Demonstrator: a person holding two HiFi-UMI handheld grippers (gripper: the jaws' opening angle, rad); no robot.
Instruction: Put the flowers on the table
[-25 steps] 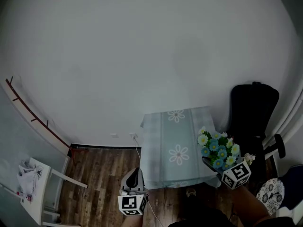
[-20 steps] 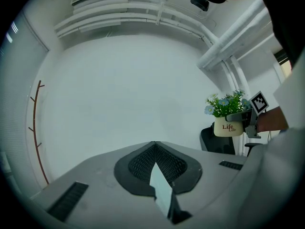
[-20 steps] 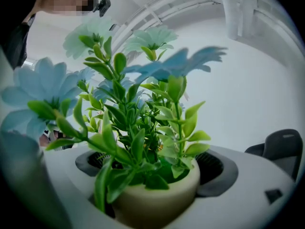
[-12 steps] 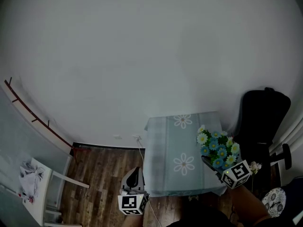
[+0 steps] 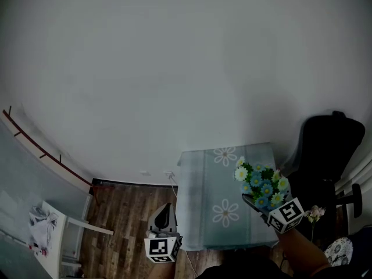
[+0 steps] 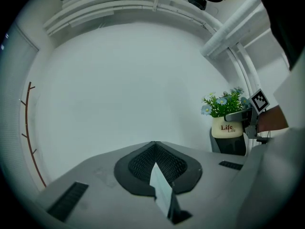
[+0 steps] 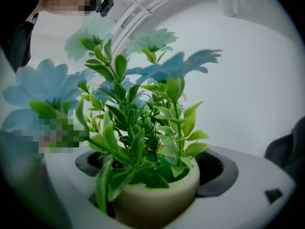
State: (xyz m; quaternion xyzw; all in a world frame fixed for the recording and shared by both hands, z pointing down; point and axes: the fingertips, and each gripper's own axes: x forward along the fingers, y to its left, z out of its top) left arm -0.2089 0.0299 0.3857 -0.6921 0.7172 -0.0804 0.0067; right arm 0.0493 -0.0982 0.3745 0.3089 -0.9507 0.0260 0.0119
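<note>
A cream pot of blue and white artificial flowers (image 5: pixel 258 182) hangs above the right part of the small table (image 5: pixel 203 176), which wears a pale cloth with a daisy print. My right gripper (image 5: pixel 251 201) is shut on the pot, and its dark pads (image 7: pixel 215 170) press both sides of the pot (image 7: pixel 159 197). In the left gripper view the pot (image 6: pixel 228 128) is off to the right, held upright. My left gripper (image 5: pixel 165 211) is low over the wooden floor left of the table. Its jaws (image 6: pixel 155 168) are shut with nothing between them.
A black office chair (image 5: pixel 325 150) stands just right of the table. A white chair (image 5: pixel 55 237) with a cloth on it stands at far left. A single pale flower (image 5: pixel 314 214) is near the chair's base. A cable (image 5: pixel 172 182) runs down the wall by the table.
The right gripper and the flowers now hang further in over the table's right part. The table and chair sit higher and more to the right in view. The left gripper has stayed put.
</note>
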